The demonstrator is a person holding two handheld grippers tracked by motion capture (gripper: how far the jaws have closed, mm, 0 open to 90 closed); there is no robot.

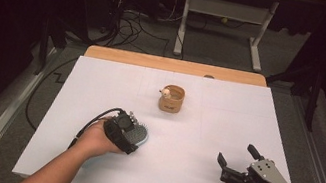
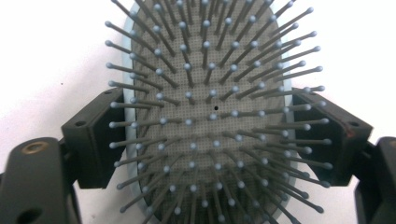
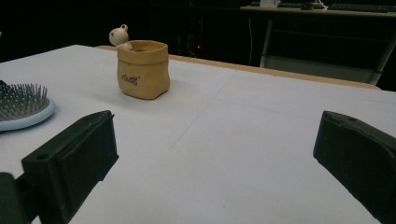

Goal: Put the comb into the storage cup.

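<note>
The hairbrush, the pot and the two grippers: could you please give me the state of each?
hairbrush: lying bristles up on the table, between the left jaws.
left gripper: jaws at the brush's sides; contact unclear.
right gripper: open, empty, hovering low over the table.
tan pot: upright, with a small figure on its rim.

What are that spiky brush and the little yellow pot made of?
The hairbrush looks plastic: a smooth pale-blue rim, a grey dotted pad that may be rubbery, and thin pins with rounded tips. The pot seems matte glazed ceramic shaped like a crumpled sack, though resin is possible.
</note>
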